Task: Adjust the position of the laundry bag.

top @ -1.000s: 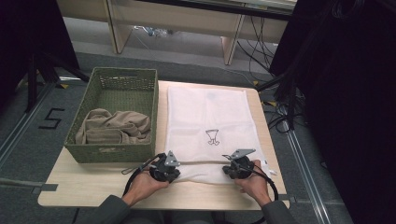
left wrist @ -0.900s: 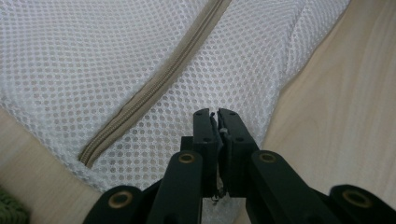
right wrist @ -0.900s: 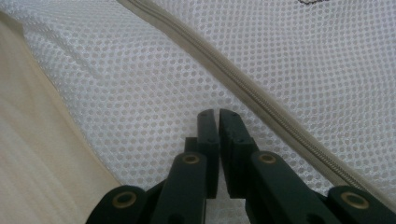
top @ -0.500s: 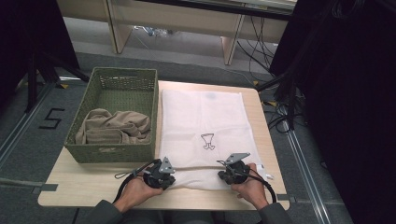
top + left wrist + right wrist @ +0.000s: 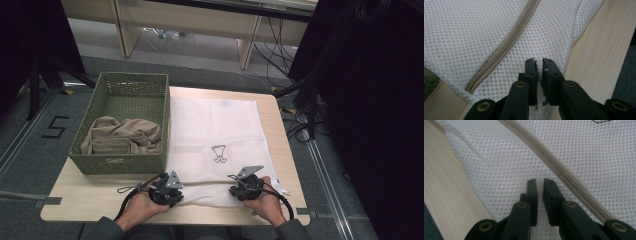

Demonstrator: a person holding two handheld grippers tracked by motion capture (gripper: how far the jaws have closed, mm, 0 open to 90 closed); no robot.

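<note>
Both grippers pinch the mesh bag's near hem!
Left gripper (image 5: pixel 167 190) and right gripper (image 5: pixel 243 188) are clenched on the mesh bag (image 5: pixel 217 135) at 6 o'clock; uneven pulling could slip that thin mesh free.

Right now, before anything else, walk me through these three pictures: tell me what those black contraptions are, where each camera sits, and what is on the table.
There is no robot here. A person holds a hand-operated two-jaw gripper in each hand: the left gripper and the right gripper.

The wide picture comes from a fixed camera above the person's side of the table; the forearms enter from the bottom. The two close-ups come from cameras riding on the grippers, looking along their black jaws.

On the table lies a white mesh laundry bag with a beige zipper across its near end. Beside it stands a green woven basket holding a crumpled beige garment.

Both grippers sit at the bag's near edge. The jaws are nearly together; each appears to pinch the mesh.
</note>
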